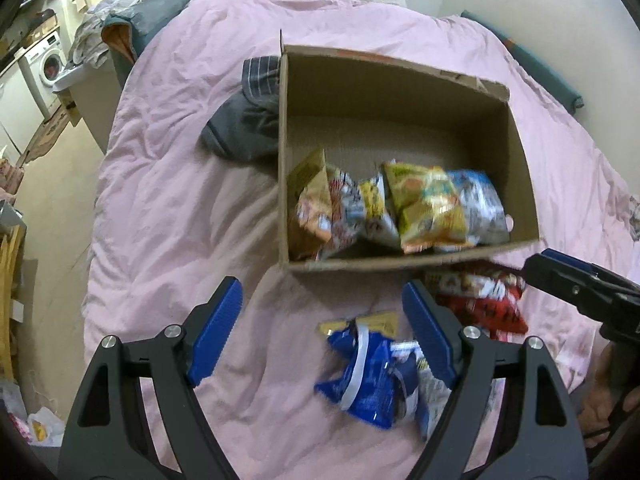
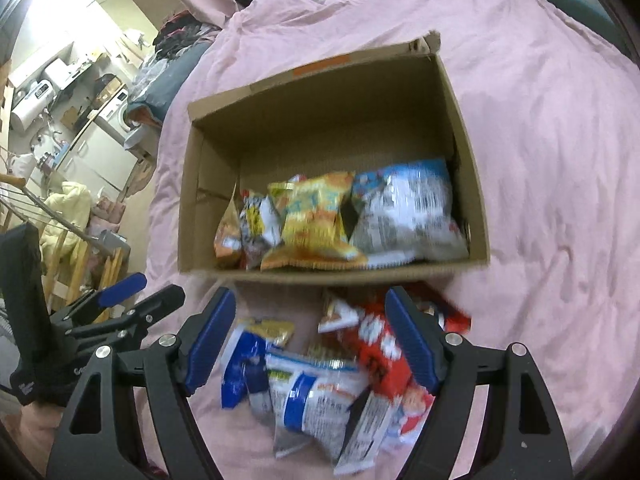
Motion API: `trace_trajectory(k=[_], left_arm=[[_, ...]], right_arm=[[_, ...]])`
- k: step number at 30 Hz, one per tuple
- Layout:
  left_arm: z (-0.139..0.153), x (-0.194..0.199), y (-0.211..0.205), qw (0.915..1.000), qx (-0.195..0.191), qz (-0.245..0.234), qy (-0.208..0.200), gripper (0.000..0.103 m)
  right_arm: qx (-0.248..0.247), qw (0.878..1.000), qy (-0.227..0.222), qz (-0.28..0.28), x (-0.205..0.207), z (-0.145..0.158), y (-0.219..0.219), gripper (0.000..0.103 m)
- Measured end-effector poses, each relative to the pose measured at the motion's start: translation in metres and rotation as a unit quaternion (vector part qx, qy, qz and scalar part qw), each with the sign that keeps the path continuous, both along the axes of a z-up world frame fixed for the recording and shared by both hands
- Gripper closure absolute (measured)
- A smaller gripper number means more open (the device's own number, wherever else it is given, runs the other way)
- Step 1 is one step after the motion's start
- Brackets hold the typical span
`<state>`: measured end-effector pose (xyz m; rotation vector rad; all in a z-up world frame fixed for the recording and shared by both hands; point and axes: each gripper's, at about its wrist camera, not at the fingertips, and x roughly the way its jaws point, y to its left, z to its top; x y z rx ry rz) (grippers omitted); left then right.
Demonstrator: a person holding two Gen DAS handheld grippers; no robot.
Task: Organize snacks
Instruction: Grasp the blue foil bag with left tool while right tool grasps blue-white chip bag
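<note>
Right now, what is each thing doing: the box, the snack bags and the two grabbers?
cardboard box: open, part filled.
yellow snack bag: inside the box.
blue snack bag: lying on the pink blanket, outside the box.
red snack bag: on the blanket too.
left gripper: open, empty.
right gripper: open, empty.

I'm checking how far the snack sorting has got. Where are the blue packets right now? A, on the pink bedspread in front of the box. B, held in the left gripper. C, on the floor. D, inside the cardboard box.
A: the blue packets lie on the bedspread in front of the box, between the open jaws of the left gripper, which press on nothing.
</note>
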<state>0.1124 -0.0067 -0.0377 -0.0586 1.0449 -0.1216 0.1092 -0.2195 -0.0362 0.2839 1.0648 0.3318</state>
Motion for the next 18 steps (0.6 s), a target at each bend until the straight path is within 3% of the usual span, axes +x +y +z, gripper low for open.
trace_trajectory(k=[6,11,18], left_arm=[[-0.005,-0.022,0.002,0.9999,0.009,-0.007,0.010,0.023],[-0.006,-0.034,0.012,0.9998,0.006,0.004,0.017,0.023],[-0.008,-0.035,0.028,0.9989,-0.012,0.035,0.027,0.023]], right_arm=[[-0.010,1.000,0.005,0.000,-0.028,-0.005,0.003,0.023],[0.013,1.000,0.014,-0.016,-0.047,-0.011,-0.004,0.023],[0.051,0.996,0.076,0.012,-0.051,-0.038,0.008,0.023]])
